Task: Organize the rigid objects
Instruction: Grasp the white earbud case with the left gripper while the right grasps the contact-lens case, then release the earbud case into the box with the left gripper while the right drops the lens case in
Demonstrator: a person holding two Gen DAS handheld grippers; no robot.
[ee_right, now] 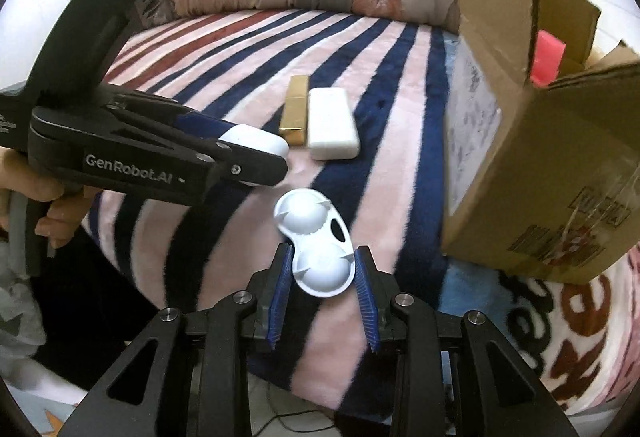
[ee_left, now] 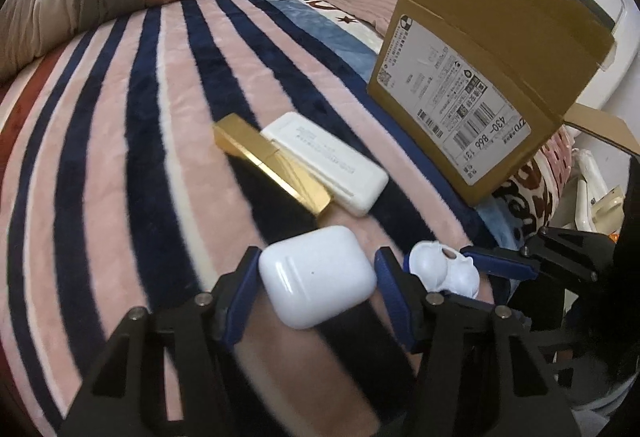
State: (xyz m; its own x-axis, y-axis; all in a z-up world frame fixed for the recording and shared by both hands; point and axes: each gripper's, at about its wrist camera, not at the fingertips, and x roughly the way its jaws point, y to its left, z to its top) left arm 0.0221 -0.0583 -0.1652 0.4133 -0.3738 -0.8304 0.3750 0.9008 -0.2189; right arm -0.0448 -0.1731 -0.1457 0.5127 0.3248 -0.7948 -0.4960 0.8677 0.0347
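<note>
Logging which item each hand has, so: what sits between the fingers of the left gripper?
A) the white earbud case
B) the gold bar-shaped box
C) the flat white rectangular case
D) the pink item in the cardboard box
A: in the left wrist view the white earbud case sits between the fingers of the left gripper, while the gold box and flat white case lie farther off on the blanket.

The cardboard box (ee_right: 532, 141) runs off the right wrist frame (contents mostly hidden), and its shipping label (ee_right: 474, 141) is blurred past reading.
</note>
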